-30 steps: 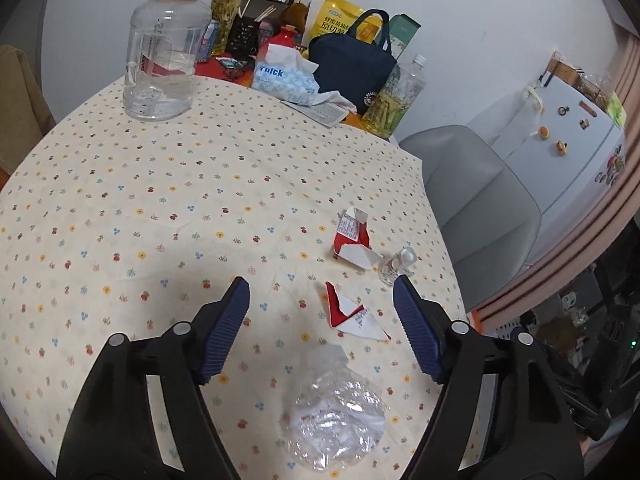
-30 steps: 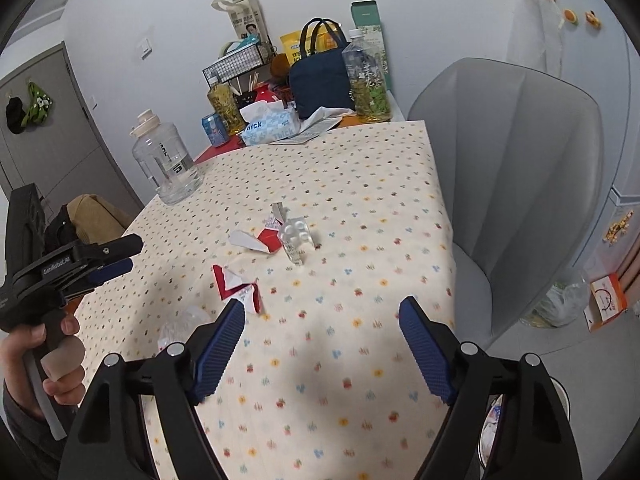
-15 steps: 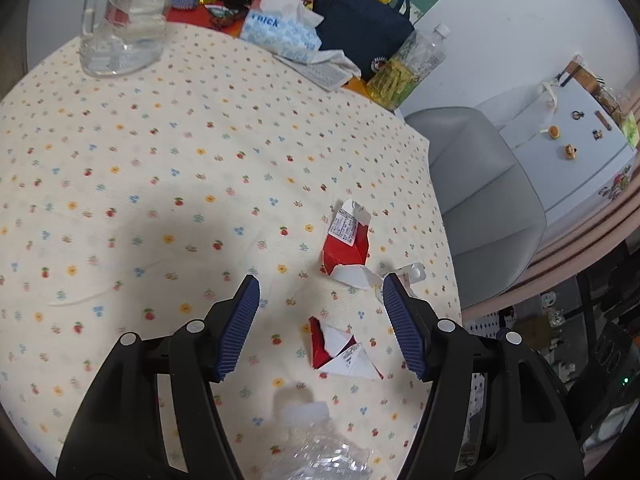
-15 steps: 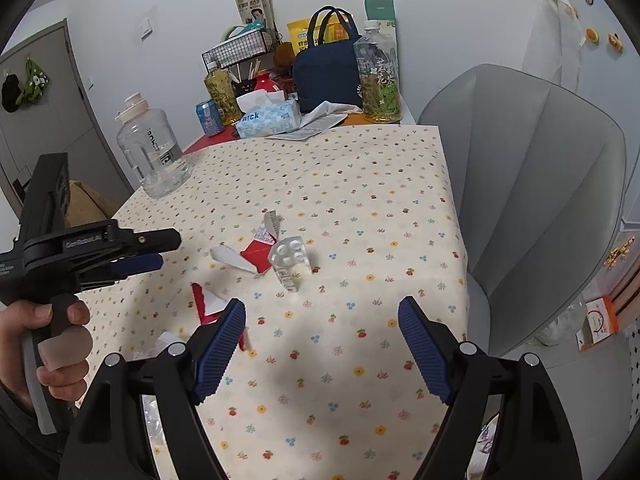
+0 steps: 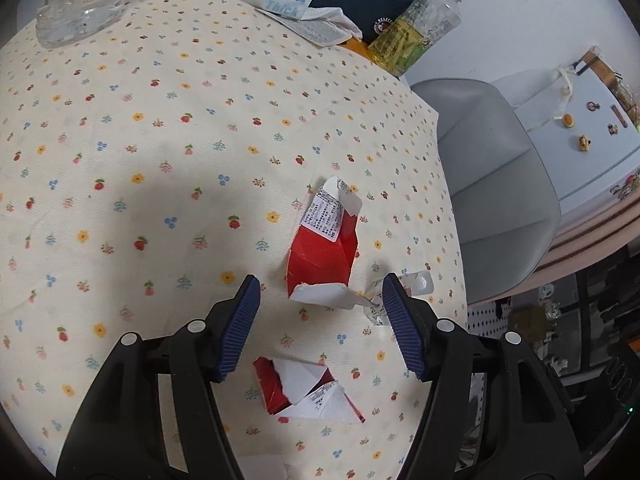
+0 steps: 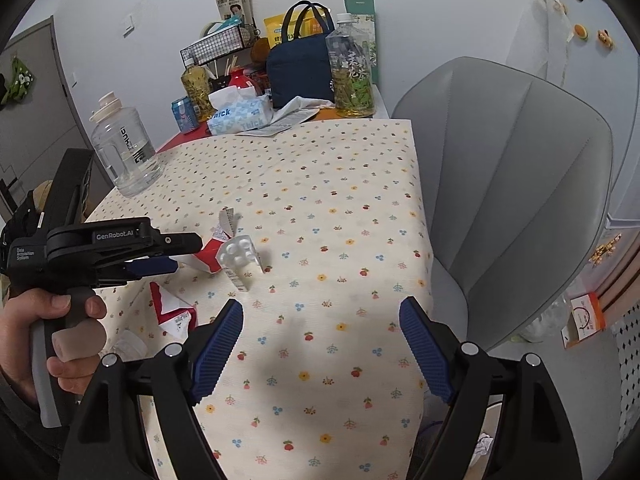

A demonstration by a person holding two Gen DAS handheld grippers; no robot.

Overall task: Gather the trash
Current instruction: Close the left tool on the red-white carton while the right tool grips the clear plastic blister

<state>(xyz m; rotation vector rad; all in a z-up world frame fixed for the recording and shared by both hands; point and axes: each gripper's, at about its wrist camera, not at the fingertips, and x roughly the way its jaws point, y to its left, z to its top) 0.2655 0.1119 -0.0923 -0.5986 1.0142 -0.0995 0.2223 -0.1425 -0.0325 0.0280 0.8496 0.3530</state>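
Torn red carton (image 5: 324, 252) lies near the tablecloth's (image 5: 160, 128) right edge, touching a clear blister pack (image 6: 238, 256). Your left gripper (image 5: 316, 300) hovers wide over its near end; second red scrap (image 5: 304, 392) beneath. Right gripper (image 6: 320, 320) wide, holding nothing.

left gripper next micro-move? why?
Probably ease the left hand-held gripper forward and down, then close on the torn red carton piece. Its jaws stand open with the piece's white lower edge already between the tips, and nothing is held yet. The right hand-held gripper hovers open, away from the trash.
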